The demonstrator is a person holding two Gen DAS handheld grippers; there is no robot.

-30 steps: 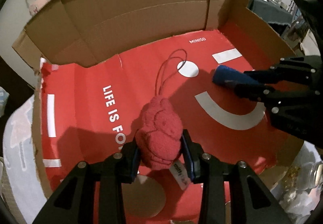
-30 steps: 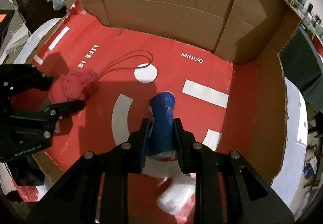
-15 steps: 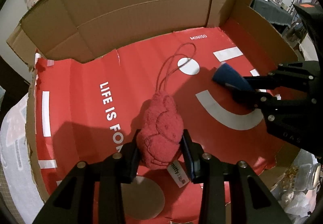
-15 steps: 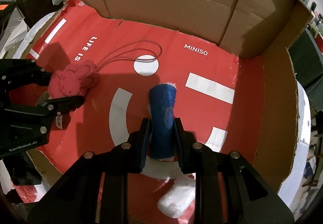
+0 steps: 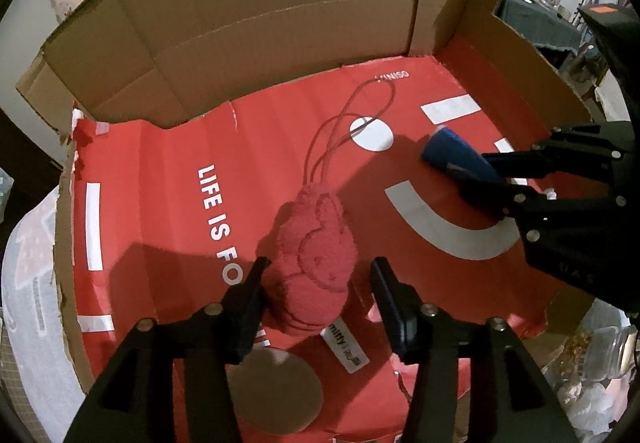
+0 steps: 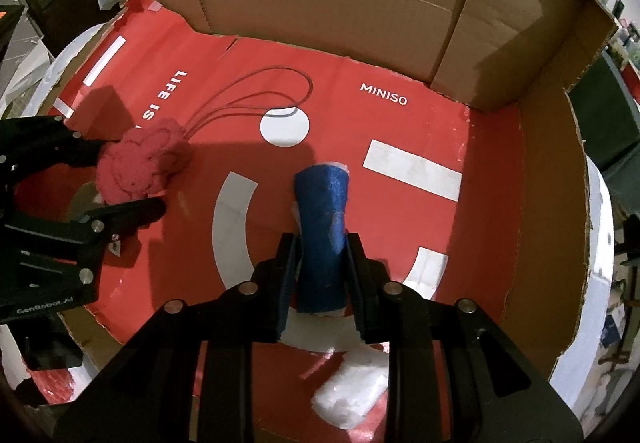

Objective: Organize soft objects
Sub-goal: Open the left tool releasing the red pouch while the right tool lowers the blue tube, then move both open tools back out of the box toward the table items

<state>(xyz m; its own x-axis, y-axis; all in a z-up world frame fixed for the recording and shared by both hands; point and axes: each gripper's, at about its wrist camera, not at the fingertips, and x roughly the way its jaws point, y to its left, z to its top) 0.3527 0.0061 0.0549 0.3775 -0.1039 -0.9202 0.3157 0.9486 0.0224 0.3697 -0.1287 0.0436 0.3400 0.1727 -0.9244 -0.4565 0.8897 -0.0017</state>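
Note:
A red plush toy [image 5: 316, 263] with long red cords lies on the red floor of the cardboard box [image 5: 280, 23]. My left gripper [image 5: 320, 283] is open around it, with gaps on both sides. The plush also shows in the right wrist view [image 6: 140, 163]. My right gripper [image 6: 320, 255] is shut on a blue felt roll [image 6: 324, 227], which rests low over the red floor. The roll and right gripper show in the left wrist view [image 5: 456, 159] at the right.
The box [image 6: 360, 3] has tall brown walls at the back and right. A white wrapped bundle [image 6: 352, 391] lies at the box's front under my right gripper. A white tag [image 5: 344, 343] trails from the plush. Clutter lies outside the box.
My left gripper has opened and let go of the red plush, which now rests on the box floor. My right gripper still holds the blue roll, shifted slightly.

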